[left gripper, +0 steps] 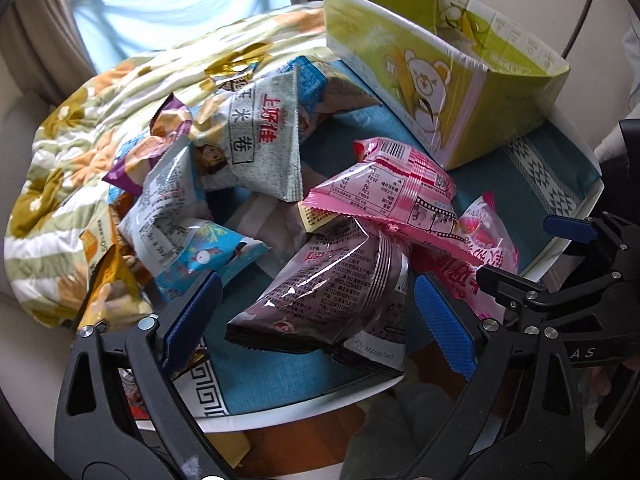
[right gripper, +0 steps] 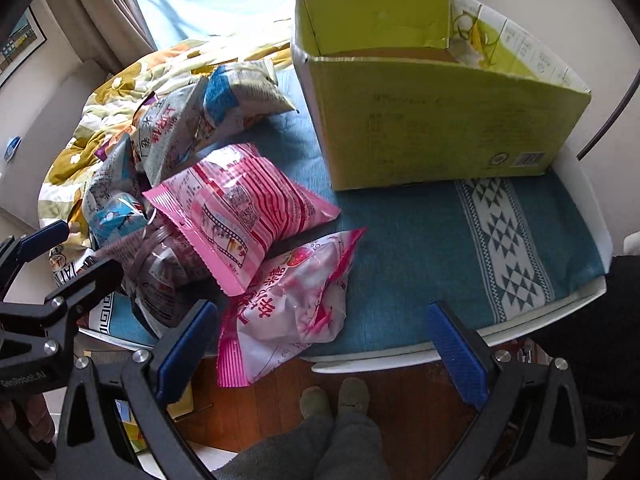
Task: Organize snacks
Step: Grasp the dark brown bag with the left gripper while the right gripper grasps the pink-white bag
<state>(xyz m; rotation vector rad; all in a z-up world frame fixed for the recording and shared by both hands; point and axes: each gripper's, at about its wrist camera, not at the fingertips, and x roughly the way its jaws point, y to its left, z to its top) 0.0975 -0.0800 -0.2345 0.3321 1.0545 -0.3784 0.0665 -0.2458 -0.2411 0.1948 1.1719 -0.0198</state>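
While the snack bags are lying heaped on the left part of the surface (right gripper: 420, 240), which is wearing a teal cloth with a white patterned band, the nearest ones are showing clearly: a dark purple bag (left gripper: 332, 292) with shiny film and fine print, a bright pink bag (right gripper: 244, 208) turned with its printed back and film-strip picture up, and a paler pink-and-white bag (right gripper: 288, 308) whose lower end is hanging over the near edge. Behind these three, a grey-white bag with red characters (left gripper: 256, 148), a blue-and-white bag (left gripper: 192, 248) and several more are piling against a flowered quilt (left gripper: 60, 168); the full count is not readable in the jumble. One green cardboard box (right gripper: 440, 128) is standing open-topped at the far right of the surface, apart from the heap, its printed bear side showing in the left view. The left claw (left gripper: 316, 320) is hovering released, its blue pads spread to either side of the dark purple bag without pressing it. The right claw (right gripper: 320, 344) is also hanging released near the front edge, with the pale pink bag just beside its left pad and nothing gripped. Between box and heap the teal cloth is lying bare, giving open room on the right half, while the white rim is marking the near edge above a wooden floor where the person's two slippered feet (right gripper: 336, 400) are standing.
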